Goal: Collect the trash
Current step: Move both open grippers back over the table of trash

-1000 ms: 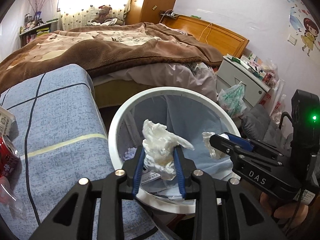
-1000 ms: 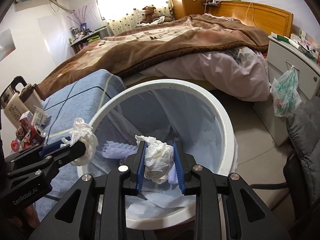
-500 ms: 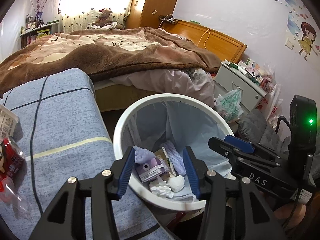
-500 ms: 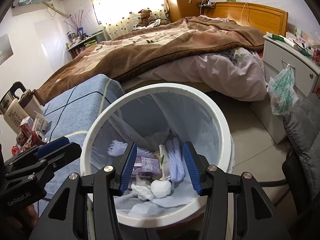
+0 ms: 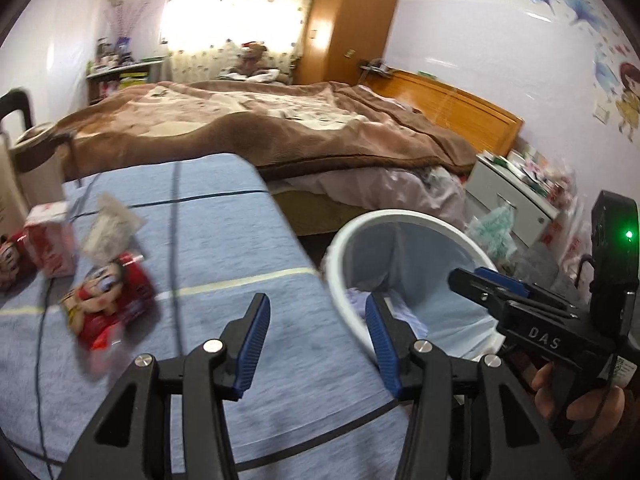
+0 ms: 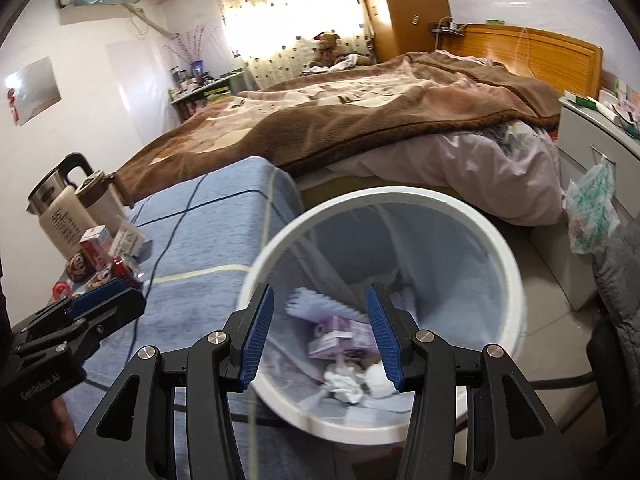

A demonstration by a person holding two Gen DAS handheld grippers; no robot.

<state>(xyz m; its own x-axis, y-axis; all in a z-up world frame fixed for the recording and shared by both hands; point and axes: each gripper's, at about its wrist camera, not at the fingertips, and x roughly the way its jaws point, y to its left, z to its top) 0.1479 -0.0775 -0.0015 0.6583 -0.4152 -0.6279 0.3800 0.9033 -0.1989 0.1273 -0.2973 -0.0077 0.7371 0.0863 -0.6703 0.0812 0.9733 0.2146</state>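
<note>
The white round trash bin [image 6: 508, 264] with a blue liner stands beside the blue-covered table [image 5: 224, 240]. Crumpled white tissues [image 6: 344, 386], a purple box [image 6: 340, 338] and other scraps lie inside it. My right gripper [image 6: 318, 330] is open and empty above the bin's near rim. My left gripper [image 5: 316, 342] is open and empty over the table's right edge, next to the bin's rim [image 5: 340, 264]. A red snack packet [image 5: 110, 300], a pink carton [image 5: 52, 240] and a crumpled wrapper [image 5: 110, 228] lie on the table to the left.
A kettle [image 6: 60, 208] and a cup [image 6: 100, 200] stand at the table's far left. A bed with a brown blanket [image 6: 360, 112] lies behind. A grey nightstand [image 5: 516, 200] with a hanging plastic bag [image 6: 592, 204] is on the right.
Both grippers let their tissues fall into the bin and opened. My left gripper has since swung left over the table; the right one has lifted and stayed over the bin.
</note>
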